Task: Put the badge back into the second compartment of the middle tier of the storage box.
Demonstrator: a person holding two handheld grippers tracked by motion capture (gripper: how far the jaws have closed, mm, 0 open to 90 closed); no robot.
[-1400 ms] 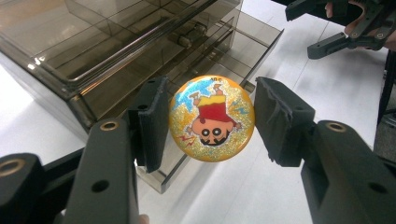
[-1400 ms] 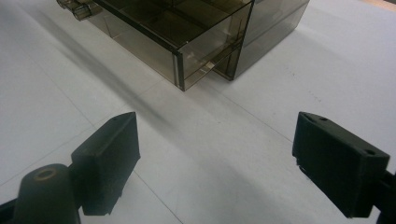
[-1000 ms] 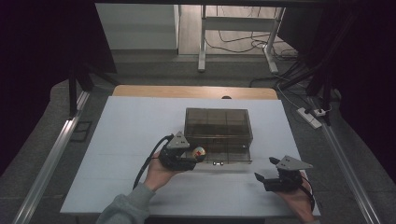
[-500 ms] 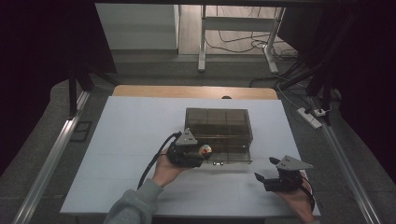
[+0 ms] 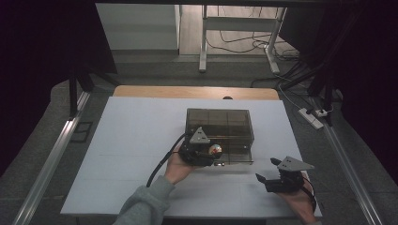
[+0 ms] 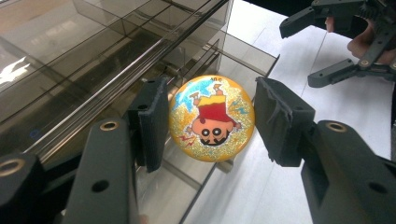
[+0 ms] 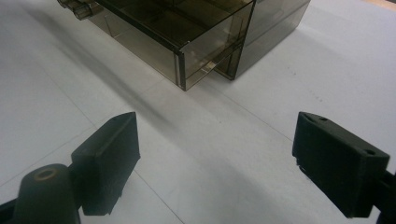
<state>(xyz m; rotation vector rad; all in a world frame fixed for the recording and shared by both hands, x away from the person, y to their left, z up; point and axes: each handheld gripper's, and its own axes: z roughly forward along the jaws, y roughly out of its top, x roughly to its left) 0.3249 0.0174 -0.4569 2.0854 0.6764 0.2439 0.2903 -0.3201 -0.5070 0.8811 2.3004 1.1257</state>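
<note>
A round orange badge (image 6: 211, 119) with a cartoon figure sits between the pads of my left gripper (image 5: 214, 152), which is shut on it. The badge hangs just over the pulled-out drawer (image 6: 243, 56) of a smoky clear plastic drawer box (image 5: 219, 123) in the middle of the white table. In the high view the drawer (image 5: 234, 158) sticks out at the box's front. My right gripper (image 5: 265, 169) rests open near the table's front right, its jaws spread wide with nothing between them, pointing toward the drawer's corner (image 7: 187, 60).
The white tabletop (image 5: 131, 140) stretches wide on the left of the box. A black cable (image 5: 159, 164) trails from the left gripper toward the front edge. A power strip (image 5: 310, 117) lies on the floor beyond the right edge.
My left gripper has carried the badge to the right and forward, from the box's front left corner to over the open drawer. The right gripper has stayed put.
</note>
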